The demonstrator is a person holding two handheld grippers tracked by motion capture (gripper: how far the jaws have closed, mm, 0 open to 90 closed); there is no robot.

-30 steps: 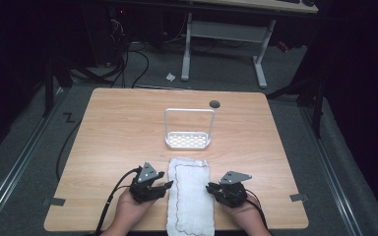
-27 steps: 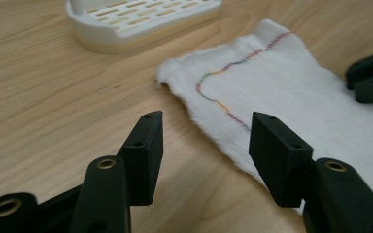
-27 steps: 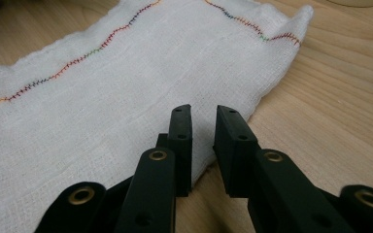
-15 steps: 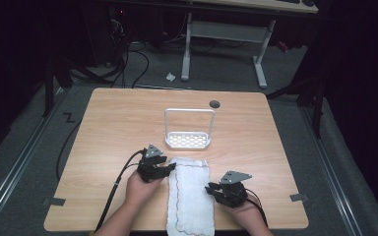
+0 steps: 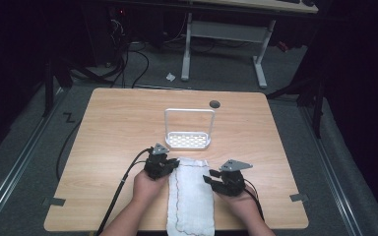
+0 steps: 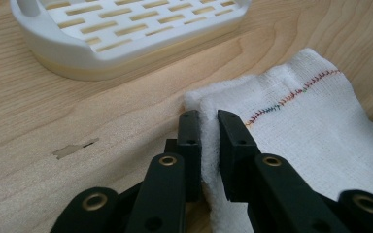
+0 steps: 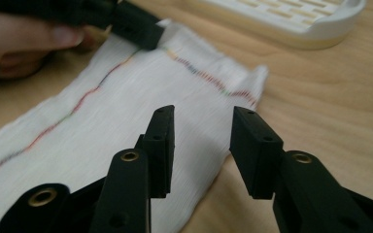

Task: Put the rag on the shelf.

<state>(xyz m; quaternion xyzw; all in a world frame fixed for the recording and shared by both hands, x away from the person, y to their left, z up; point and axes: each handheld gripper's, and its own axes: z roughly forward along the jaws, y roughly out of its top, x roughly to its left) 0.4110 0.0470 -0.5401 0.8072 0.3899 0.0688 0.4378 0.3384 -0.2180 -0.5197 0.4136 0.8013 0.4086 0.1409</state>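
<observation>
Folded white cloth (image 5: 191, 196) with multicoloured edge stitching, lying flat lengthwise at table's near edge, near end apparently overhanging it, far left corner pinched up between left gripper (image 6: 209, 121) jaws, just in front of white slotted rack (image 5: 189, 139) standing upright mid-table.

The table (image 5: 113, 128) is pale wood-grain with a smooth, matt face. The cloth (image 6: 315, 121) is white, loosely woven and slightly fuzzy, with a line of many-coloured stitching near its hem. The rack (image 6: 131, 29) looks like smooth white plastic with a soft sheen, slotted across its base. The left gripper (image 6: 209, 119) and right gripper (image 7: 201, 114) have matt black jaws with brass-coloured rivets.
</observation>
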